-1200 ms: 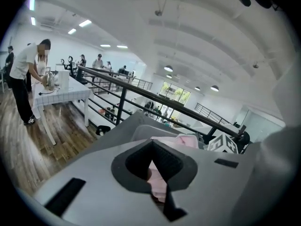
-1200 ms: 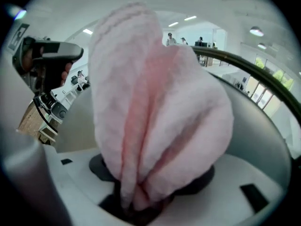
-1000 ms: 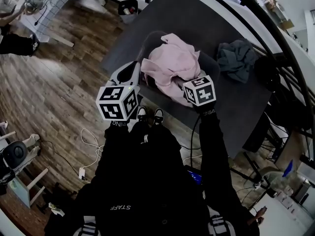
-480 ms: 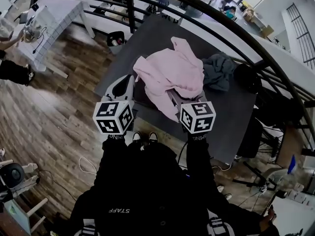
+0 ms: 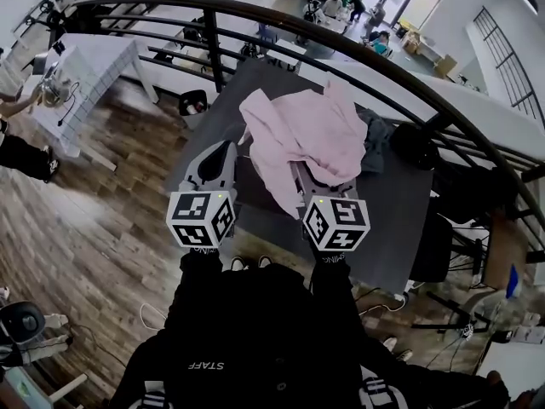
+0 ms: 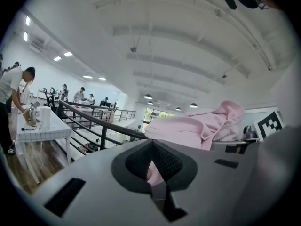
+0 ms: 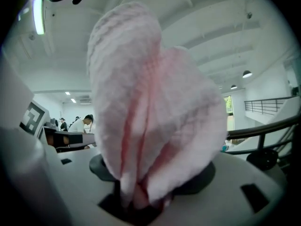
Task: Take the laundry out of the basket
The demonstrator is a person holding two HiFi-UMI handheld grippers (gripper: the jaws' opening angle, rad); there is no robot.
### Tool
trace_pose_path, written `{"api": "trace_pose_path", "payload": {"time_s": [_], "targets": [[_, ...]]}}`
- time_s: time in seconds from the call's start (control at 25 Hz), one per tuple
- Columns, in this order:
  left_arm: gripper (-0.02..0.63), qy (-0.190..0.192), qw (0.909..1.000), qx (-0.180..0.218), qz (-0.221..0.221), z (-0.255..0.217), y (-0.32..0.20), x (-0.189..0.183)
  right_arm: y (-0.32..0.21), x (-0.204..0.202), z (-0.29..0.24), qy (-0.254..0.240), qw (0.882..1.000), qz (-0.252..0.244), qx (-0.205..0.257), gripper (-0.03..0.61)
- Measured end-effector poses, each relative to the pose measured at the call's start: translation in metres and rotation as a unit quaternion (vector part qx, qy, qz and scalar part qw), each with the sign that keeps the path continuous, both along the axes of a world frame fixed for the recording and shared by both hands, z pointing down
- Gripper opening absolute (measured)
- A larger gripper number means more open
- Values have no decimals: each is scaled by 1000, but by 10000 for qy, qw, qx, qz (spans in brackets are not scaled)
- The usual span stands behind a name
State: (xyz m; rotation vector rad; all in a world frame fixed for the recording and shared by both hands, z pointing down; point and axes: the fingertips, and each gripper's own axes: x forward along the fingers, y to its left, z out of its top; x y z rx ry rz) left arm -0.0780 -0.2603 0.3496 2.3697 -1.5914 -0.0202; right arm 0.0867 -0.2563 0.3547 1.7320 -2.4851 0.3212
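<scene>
A pink garment (image 5: 302, 135) hangs in the air over the dark table (image 5: 400, 211), bunched and drooping toward me. My right gripper (image 5: 300, 175) is shut on a fold at its lower edge. In the right gripper view the pink cloth (image 7: 150, 112) fills the middle and is pinched between the pads at my right gripper (image 7: 136, 197). My left gripper (image 5: 226, 148) hangs just left of the garment with its jaws together and nothing clearly in them. In the left gripper view the garment (image 6: 197, 128) shows beyond my left gripper (image 6: 153, 161). The basket is hidden under the cloth.
A grey garment (image 5: 376, 143) and a dark bundle (image 5: 417, 146) lie on the table's far right. A black railing (image 5: 255, 15) curves behind the table. A white table (image 5: 94, 66) and a person (image 5: 17, 135) stand at the left over the wood floor (image 5: 85, 228).
Both grippers have risen and moved forward. The pink garment has come up out of the basket and now hangs higher in the right gripper.
</scene>
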Motion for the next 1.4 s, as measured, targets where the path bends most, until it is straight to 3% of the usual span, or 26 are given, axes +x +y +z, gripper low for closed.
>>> {"api": "trace_pose_path", "payload": {"time_s": [0.28, 0.6, 1.4], "targets": [[-3, -54, 9994, 334, 30, -18, 3, 7, 6, 10, -31, 65, 9974, 498, 523, 305], [-3, -73, 9969, 782, 33, -41, -1, 17, 4, 11, -54, -36, 9933, 727, 896, 308], [-3, -165, 9962, 826, 207, -39, -9, 34, -1, 12, -55, -40, 9915, 790, 1033, 311]]}}
